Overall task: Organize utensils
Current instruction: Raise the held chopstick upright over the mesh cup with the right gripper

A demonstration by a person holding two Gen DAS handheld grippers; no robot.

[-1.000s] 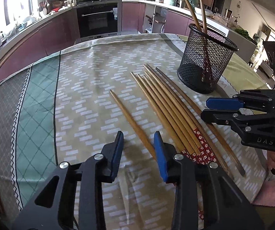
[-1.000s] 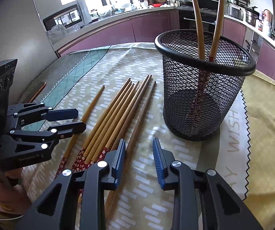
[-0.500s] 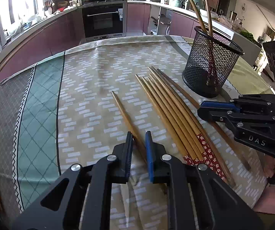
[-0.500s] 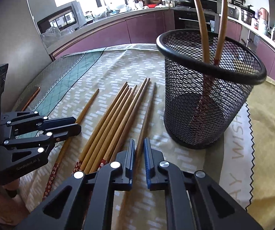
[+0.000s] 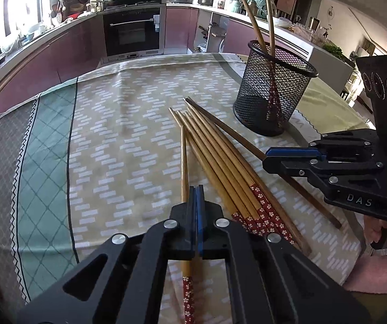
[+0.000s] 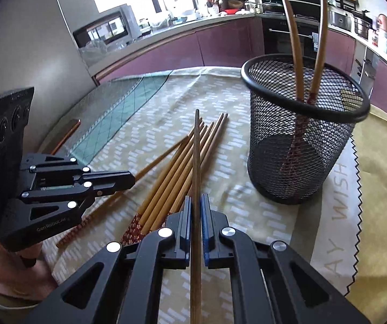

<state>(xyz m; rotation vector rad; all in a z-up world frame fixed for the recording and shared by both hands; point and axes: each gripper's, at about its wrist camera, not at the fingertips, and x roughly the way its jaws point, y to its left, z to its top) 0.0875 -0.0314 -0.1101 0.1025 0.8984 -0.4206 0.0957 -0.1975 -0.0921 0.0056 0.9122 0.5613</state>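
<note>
My left gripper (image 5: 195,189) is clamped on a single light chopstick (image 5: 184,162). Its jaws have just been closing and now the pads pinch the stick partway along, so the red flowered end (image 5: 188,297) sticks out behind the jaws toward me and the plain tip points away across the tablecloth (image 5: 112,135). In the right wrist view I see this same gripper (image 6: 128,179) from the side, with the light stick running out ahead of it toward the pile.

My right gripper (image 6: 196,202) is gripping a darker brown chopstick (image 6: 196,148). Its jaws have also just been closing, and the stick now sits squeezed between the blue pads, passing back under the gripper body and pointing forward over the pile. From the left wrist view the right gripper (image 5: 267,159) shows at the right edge, with the dark stick (image 5: 220,127) passing through it.

The remaining chopsticks (image 5: 215,156) lie side by side in a loose bundle on the tablecloth between the two grippers, their red patterned ends near me. The tip of my left stick meets the bundle's left side.

The black mesh cup (image 6: 301,148) stands upright on the cloth to the right of the bundle, near it but apart. Two chopsticks (image 6: 320,27) already stand in it, red ends down, leaning apart above the rim.

A kitchen counter (image 5: 58,40) and oven (image 5: 134,32) curve behind the table.
</note>
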